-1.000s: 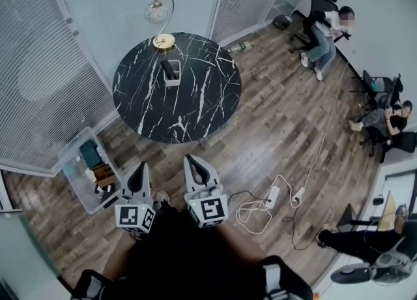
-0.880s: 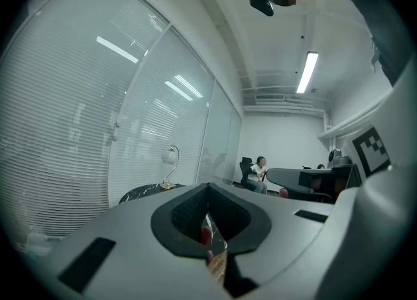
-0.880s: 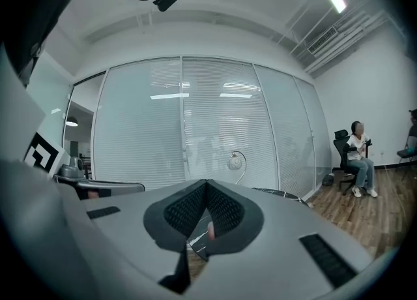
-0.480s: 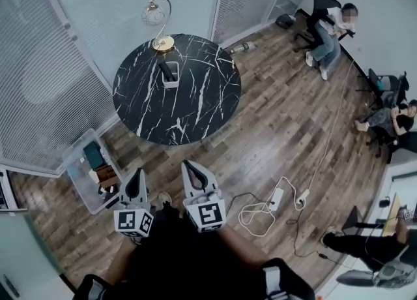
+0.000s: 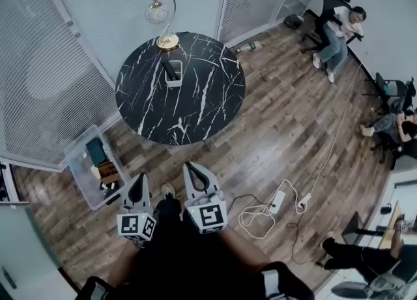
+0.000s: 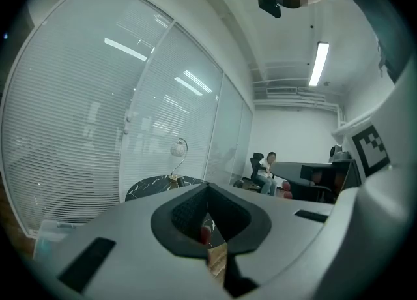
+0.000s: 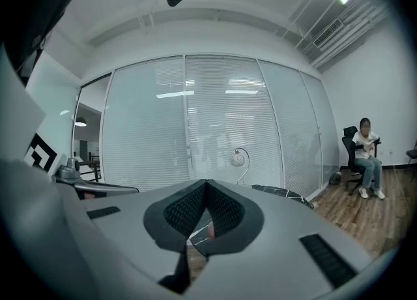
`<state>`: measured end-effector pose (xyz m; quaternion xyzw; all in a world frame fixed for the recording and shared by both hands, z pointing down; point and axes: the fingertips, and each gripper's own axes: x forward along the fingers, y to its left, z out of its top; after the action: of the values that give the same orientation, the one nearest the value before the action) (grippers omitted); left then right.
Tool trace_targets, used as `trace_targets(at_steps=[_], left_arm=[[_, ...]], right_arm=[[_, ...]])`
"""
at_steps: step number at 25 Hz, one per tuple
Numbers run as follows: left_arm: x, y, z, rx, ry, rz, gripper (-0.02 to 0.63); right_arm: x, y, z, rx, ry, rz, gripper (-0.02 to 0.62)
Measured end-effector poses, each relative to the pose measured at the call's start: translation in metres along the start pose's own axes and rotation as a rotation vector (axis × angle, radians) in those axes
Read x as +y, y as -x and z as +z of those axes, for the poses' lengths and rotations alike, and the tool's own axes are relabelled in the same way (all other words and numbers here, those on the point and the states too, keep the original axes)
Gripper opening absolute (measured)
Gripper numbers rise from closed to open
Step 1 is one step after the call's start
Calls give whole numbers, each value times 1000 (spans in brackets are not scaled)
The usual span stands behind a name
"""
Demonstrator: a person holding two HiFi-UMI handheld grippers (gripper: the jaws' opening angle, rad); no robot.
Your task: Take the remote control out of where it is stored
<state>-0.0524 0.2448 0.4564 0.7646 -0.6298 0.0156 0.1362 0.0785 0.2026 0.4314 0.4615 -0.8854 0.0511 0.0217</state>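
Head view: a round black marble table (image 5: pixel 195 103) ahead, across a stretch of wooden floor (image 5: pixel 280 129). Near its far edge, beside a lamp (image 5: pixel 167 41), a small white holder (image 5: pixel 174 83) with the dark remote (image 5: pixel 171 68) standing in it. Left gripper (image 5: pixel 138 179) and right gripper (image 5: pixel 189 166) side by side low in frame, well apart from the table, both pointing towards it. Left gripper view: jaws pressed together, nothing between. Right gripper view: the same, jaws meeting at the tip and empty.

Probably the approach step, with reaching and grasping not yet begun. Next move, most likely: walk up to the table, open one pair of jaws, line them up over the remote's top end, close on it and lift straight up, perhaps steadying the holder with the other gripper. On the floor to the left, a clear plastic bin (image 5: pixel 71 160); to the right, a power strip (image 5: pixel 276 195) with loose cable, worth stepping round.
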Motion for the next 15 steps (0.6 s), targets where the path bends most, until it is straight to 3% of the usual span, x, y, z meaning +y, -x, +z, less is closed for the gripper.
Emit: trace_targets(at_steps=[8,15], left_arm=[[28,-40,10,-2,-7,-3,8],[64,-76,28,-20,3,-59,8]], right_arm=[[-6,-35,2,10,14,-51,2],[-5,-80,8,9,15,-118,2]])
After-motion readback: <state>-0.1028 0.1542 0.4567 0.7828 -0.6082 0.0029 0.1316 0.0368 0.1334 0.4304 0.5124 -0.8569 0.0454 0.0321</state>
